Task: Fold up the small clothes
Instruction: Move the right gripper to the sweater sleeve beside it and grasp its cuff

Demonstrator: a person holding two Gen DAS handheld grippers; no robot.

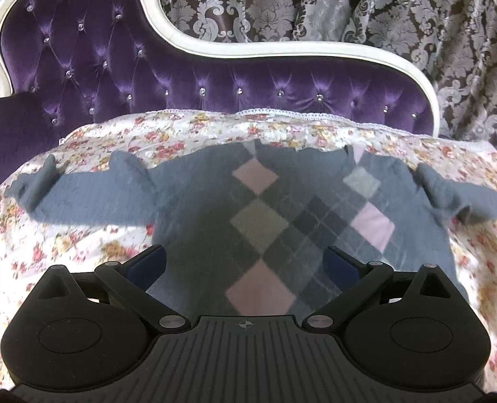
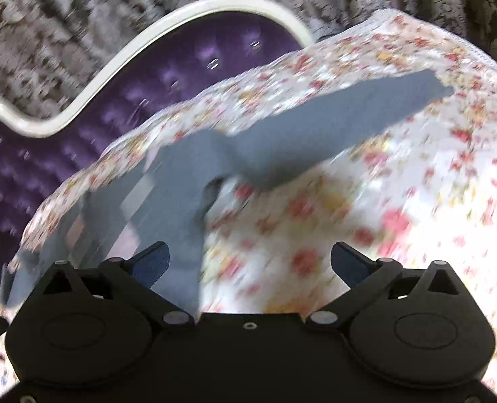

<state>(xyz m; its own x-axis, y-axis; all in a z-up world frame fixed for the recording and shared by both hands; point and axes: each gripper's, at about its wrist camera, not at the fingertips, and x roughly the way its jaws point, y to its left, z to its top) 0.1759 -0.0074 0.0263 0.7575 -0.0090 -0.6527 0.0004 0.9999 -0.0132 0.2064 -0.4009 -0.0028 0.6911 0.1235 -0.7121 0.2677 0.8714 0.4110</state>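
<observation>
Flowered sheet (image 1: 80,235) covers the purple sofa (image 1: 97,67), with a grey sweater (image 1: 194,201) spread flat on it. Left gripper (image 1: 245,265) gapes wide over its hem, holding nothing. Right gripper (image 2: 250,262), equally wide and empty, has the sweater's side edge just inside its left finger.

The left gripper (image 1: 245,265) has a matte black body with a ribbed centre plate bearing a small crosshair mark, two round discs, silver pivot screws and dark blue finger pads (image 1: 151,263). The right gripper (image 2: 250,263) matches, with a plain centre and one small screw.
</observation>
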